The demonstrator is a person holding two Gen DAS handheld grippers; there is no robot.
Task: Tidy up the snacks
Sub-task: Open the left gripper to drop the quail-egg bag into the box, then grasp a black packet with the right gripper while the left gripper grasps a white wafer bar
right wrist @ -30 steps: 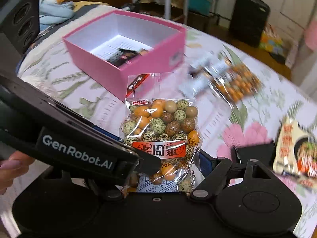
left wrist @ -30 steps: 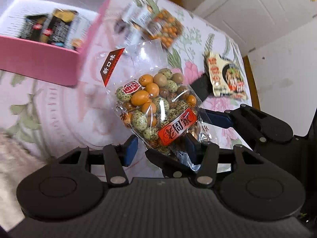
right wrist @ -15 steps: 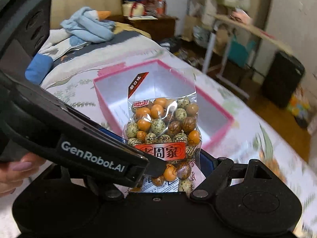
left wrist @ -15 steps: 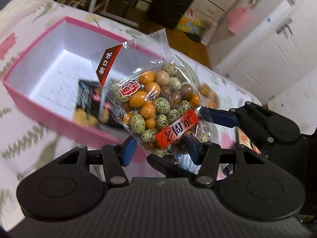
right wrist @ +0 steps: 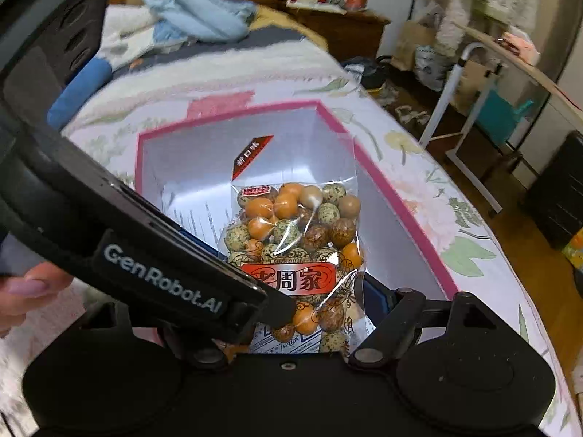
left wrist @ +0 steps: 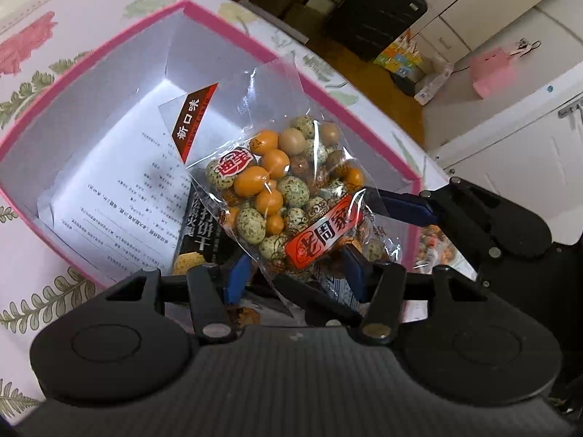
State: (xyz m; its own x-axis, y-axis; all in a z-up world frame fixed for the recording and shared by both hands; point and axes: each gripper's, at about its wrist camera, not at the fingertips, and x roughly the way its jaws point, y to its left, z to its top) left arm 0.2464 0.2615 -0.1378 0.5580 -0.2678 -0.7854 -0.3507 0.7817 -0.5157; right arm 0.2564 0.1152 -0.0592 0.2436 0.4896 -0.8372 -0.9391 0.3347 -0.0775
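A clear bag of orange and speckled coated nuts [left wrist: 288, 189] with a red label hangs over the open pink box [left wrist: 233, 25]. My left gripper [left wrist: 295, 271] is shut on the bag's lower end, a blue pad on each side. The right gripper's blue finger [left wrist: 400, 200] presses the bag's right edge. In the right wrist view the bag [right wrist: 298, 225] stands between the jaws of my right gripper [right wrist: 302, 291]; they are closing on it, and the left gripper's arm [right wrist: 164, 273] hides one finger. Beneath it lies the box [right wrist: 400, 211].
Inside the box lie a printed white sheet [left wrist: 120, 189] and a dark snack pack [left wrist: 200, 233]. Another snack bag [left wrist: 433, 244] lies right of the box on the flowered cover [right wrist: 466, 255]. A hand [right wrist: 22, 291] shows at left, a blue plush toy [right wrist: 196, 14] behind.
Both grippers carried the nut bag from above the flowered cover to above the pink box. The box now fills the view beneath the bag, and the loose snacks have slid out of sight.
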